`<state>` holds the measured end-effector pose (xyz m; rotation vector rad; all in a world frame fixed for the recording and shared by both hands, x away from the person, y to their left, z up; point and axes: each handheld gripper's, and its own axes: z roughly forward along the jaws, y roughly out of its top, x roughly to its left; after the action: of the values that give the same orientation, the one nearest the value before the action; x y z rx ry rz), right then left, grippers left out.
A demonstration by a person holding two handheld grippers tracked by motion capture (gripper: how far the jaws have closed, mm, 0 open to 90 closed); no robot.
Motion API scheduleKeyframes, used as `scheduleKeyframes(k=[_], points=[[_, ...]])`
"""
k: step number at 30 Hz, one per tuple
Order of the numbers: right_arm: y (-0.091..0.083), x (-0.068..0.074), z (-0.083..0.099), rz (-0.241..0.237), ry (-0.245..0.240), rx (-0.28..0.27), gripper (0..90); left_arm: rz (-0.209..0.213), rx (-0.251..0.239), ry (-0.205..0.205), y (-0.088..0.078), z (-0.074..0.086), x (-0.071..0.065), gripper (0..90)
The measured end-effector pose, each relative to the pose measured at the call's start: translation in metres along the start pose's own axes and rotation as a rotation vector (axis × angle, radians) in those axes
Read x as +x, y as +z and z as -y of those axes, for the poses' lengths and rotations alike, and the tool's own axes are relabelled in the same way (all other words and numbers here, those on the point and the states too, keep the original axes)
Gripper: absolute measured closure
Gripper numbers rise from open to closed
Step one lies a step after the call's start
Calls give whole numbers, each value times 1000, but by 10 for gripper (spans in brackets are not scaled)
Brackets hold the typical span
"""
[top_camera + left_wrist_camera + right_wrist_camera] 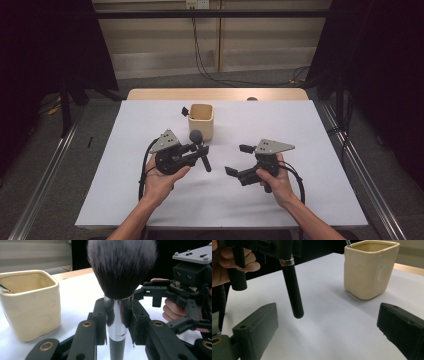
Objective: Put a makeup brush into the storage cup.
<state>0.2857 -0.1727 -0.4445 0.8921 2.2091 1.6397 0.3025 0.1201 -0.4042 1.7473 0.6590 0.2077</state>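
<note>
1. High view: the left gripper (199,151) is held above the white table (310,130), its jaws clamped on a makeup brush (200,149). The brush's dark bristle head points away from the person, toward the cream cup (201,121) just beyond it, and its black handle slants back toward the person. The right gripper (239,160) hangs well apart to the right, its jaws spread with nothing between them, pointing across toward the brush.

2. Left gripper view: the brush (119,290) stands upright between the two black jaws, which press on its shiny metal ferrule; the bristles fan out above. The cup (30,305) sits on the table to the left, near but not touching. The right gripper (160,305) shows at the right, held by a hand (172,310).

3. Right gripper view: the jaws stand wide apart at the bottom corners. The brush handle (292,287) hangs tilted above the table, ahead of the left jaw and clear of both. The cup (369,270) stands farther off at the right.
</note>
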Motion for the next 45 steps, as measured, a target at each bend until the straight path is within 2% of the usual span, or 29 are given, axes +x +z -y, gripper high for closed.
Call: scheduleKeyframes(k=[7, 11, 17, 21, 31, 35, 41, 43, 45], points=[[-7, -2, 3, 42, -10, -4, 35, -4, 14, 1, -8, -2, 5, 708], [-12, -4, 4, 54, 16, -19, 33, -8, 17, -3, -11, -2, 8, 708], [-21, -6, 5, 74, 17, -21, 31, -10, 26, 5, -15, -4, 11, 708], [-28, -9, 10, 121, 35, -33, 23, -16, 13, -8, -18, -3, 13, 708], [-55, -16, 20, 237, 30, -62, 8, -26, 44, 1, -23, -4, 17, 708], [-68, -18, 27, 308, 32, -79, 0, -43, 51, 5, -26, -8, 20, 708], [-84, -21, 35, 340, 49, -80, 0, -37, 54, 4, -30, -16, 26, 708], [-90, -22, 38, 358, 34, -72, 0, -37, 61, 3, -30, -18, 27, 707], [-95, -23, 40, 367, 49, -75, 0, -40, 64, 6, -30, -20, 28, 707]])
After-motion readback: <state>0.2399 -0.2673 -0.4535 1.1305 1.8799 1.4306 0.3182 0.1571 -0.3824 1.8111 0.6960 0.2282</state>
